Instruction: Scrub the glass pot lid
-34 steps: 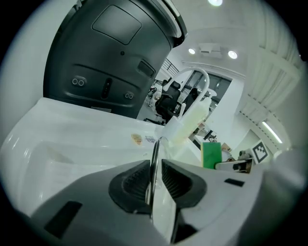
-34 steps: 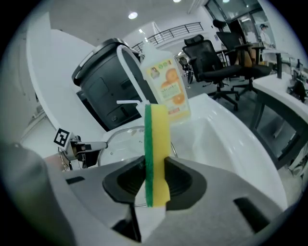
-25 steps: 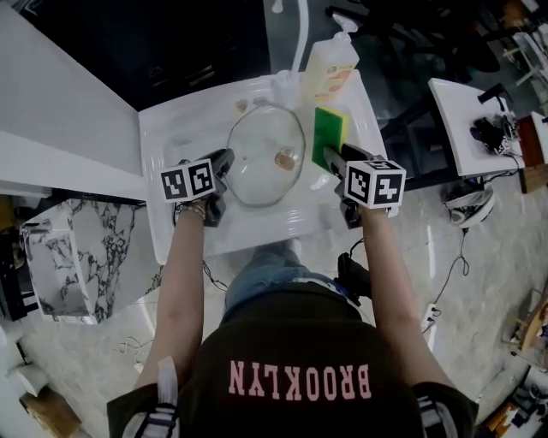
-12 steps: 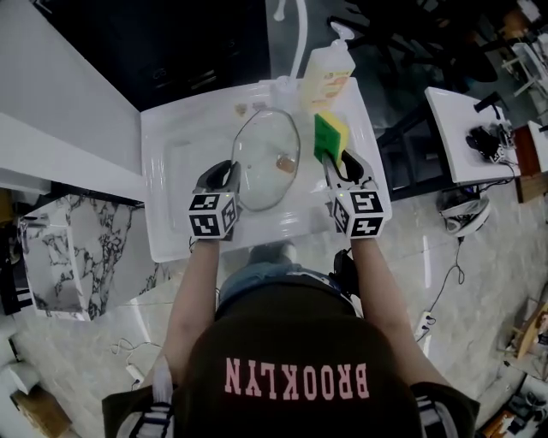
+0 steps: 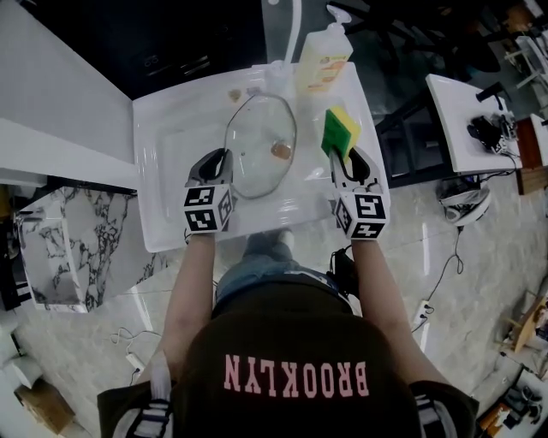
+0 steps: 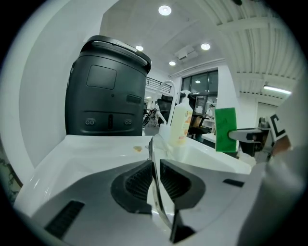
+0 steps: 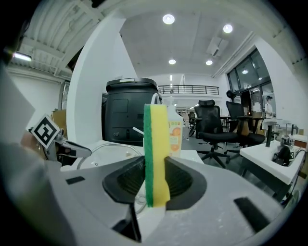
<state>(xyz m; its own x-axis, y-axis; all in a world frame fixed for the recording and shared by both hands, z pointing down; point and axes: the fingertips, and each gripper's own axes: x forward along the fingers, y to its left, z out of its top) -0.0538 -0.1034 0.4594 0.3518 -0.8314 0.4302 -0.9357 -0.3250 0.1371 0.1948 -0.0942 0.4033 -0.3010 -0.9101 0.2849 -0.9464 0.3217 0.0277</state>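
The glass pot lid [image 5: 260, 145] has a metal rim and a brown knob; it is tilted up over the white sink basin [image 5: 171, 145]. My left gripper [image 5: 217, 162] is shut on the lid's near rim, and in the left gripper view the rim [image 6: 155, 158] runs edge-on between the jaws. My right gripper [image 5: 345, 160] is shut on a green and yellow sponge [image 5: 340, 130], held upright to the right of the lid. The right gripper view shows the sponge [image 7: 156, 153] clamped between the pads, with the lid [image 7: 108, 151] low at the left.
A yellow soap dispenser bottle [image 5: 324, 60] stands at the sink's back right beside the white tap [image 5: 295, 26]. A small brown fleck [image 5: 234, 95] lies at the back of the basin. A white desk [image 5: 467, 128] stands to the right.
Both grippers moved forward over the sink. The left one closed on the lid's rim and tilted it up; the sponge was lifted and carried to the lid's right.
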